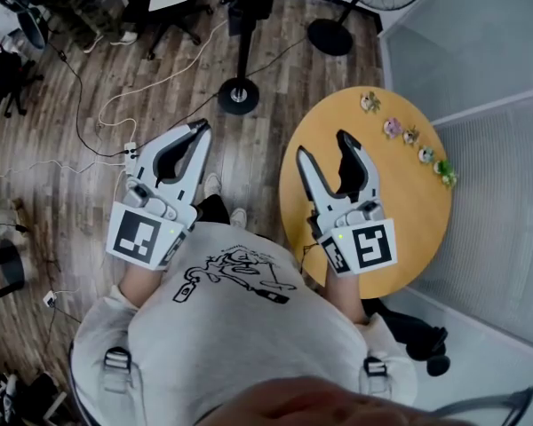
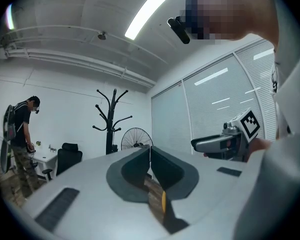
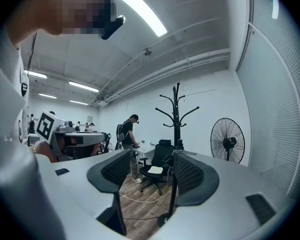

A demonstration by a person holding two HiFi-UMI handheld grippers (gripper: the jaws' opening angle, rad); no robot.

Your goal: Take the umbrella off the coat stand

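Observation:
The black coat stand (image 1: 240, 91) rises from a round base on the wood floor ahead of me; its branched top shows in the left gripper view (image 2: 110, 119) and the right gripper view (image 3: 176, 111). I cannot make out an umbrella on it from here. My left gripper (image 1: 201, 129) is held level and points toward the stand, its jaws closed together with nothing between them (image 2: 150, 151). My right gripper (image 1: 323, 145) floats over the edge of the round table, jaws spread wide and empty (image 3: 151, 156). Both are well short of the stand.
A round wooden table (image 1: 409, 229) with small ornaments (image 1: 409, 136) stands at my right, against a glass partition. A standing fan (image 1: 330, 35) is beside the stand. Black office chairs (image 3: 157, 169), a standing person (image 3: 130, 134) and floor cables (image 1: 98, 122) lie beyond.

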